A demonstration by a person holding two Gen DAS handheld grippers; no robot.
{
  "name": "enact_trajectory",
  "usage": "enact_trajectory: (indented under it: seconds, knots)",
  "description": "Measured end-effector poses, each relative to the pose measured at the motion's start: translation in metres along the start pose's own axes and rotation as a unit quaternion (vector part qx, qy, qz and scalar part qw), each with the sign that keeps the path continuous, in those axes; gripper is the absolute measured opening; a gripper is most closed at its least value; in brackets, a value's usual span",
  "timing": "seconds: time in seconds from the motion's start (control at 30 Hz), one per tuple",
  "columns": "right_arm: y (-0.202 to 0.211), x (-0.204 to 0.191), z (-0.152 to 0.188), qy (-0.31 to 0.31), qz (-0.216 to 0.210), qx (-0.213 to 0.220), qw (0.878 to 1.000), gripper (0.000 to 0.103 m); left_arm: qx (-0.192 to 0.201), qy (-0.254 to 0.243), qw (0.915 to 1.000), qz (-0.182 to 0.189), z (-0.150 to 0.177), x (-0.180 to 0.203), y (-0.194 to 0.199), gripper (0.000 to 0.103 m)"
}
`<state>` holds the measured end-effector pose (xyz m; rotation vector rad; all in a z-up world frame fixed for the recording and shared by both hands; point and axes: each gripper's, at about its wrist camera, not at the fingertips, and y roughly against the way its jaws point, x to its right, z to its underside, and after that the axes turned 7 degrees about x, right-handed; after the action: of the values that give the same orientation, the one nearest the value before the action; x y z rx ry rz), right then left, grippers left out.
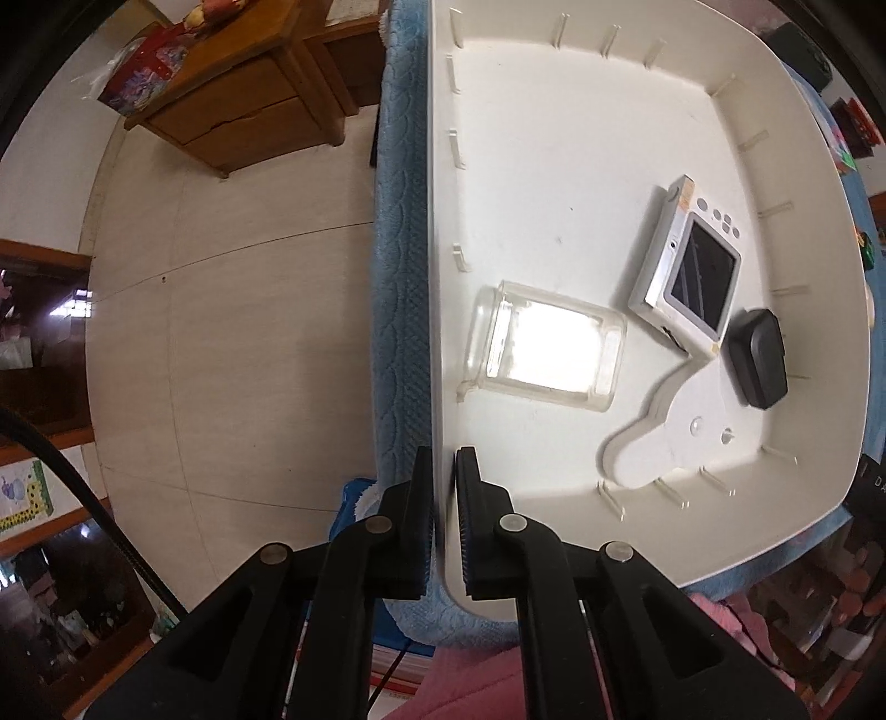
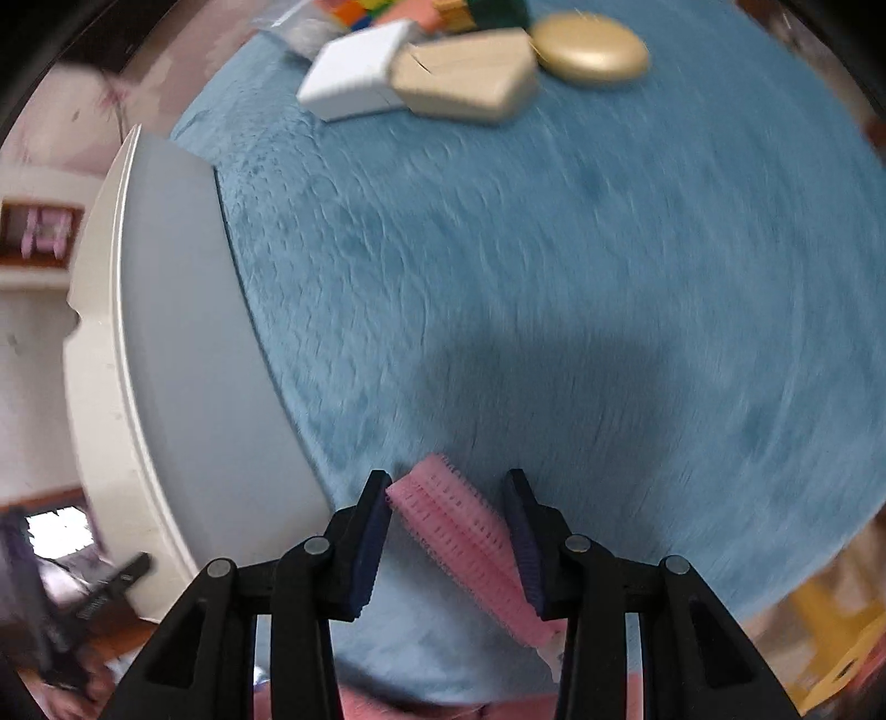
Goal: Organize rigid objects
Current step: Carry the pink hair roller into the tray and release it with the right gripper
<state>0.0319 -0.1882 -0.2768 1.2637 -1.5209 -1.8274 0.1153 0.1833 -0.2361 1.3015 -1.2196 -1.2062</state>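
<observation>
My left gripper (image 1: 443, 476) is shut on the near rim of a white plastic bin (image 1: 554, 138). Inside the bin lie a clear glass jar (image 1: 545, 346) on its side, a silver digital camera (image 1: 689, 271), a small black case (image 1: 757, 365) and a flat white plastic piece (image 1: 670, 426). My right gripper (image 2: 446, 498) is shut on a pink hair roller (image 2: 465, 540) and holds it above the blue cloth (image 2: 526, 277), just right of the bin's outer wall (image 2: 177, 354). The right wrist view is motion-blurred.
At the far edge of the blue cloth lie a white box (image 2: 354, 72), a beige wooden block (image 2: 468, 75), a gold oval compact (image 2: 592, 47) and colourful items. A wooden cabinet (image 1: 243, 94) stands on the pale floor left of the bin.
</observation>
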Motion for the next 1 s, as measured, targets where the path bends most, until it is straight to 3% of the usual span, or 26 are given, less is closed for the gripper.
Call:
enact_trajectory:
  seconds: [0.1,0.3,0.43,0.77,1.0]
  knots:
    - [0.001,0.01,0.012,-0.022,-0.009,-0.01,1.0,0.034,-0.004,0.0,0.9999,0.011,0.003,-0.001,0.0,0.007]
    - [0.019,-0.001,0.049,-0.025,-0.002,0.002,1.0,0.03,0.0,-0.011,0.9999,0.012,0.002,-0.006,-0.001,0.008]
    - [0.031,-0.025,0.036,-0.011,0.008,0.022,1.0,0.029,0.001,-0.015,0.9998,0.011,0.0,-0.007,-0.001,0.008]
    - [0.089,-0.049,0.046,0.042,0.021,0.09,0.995,0.026,0.009,-0.018,0.9997,0.017,-0.003,-0.009,0.004,0.008]
    - [0.107,-0.086,0.03,0.114,0.037,0.145,0.982,0.026,0.007,-0.021,0.9996,0.018,-0.003,-0.006,0.003,0.008]
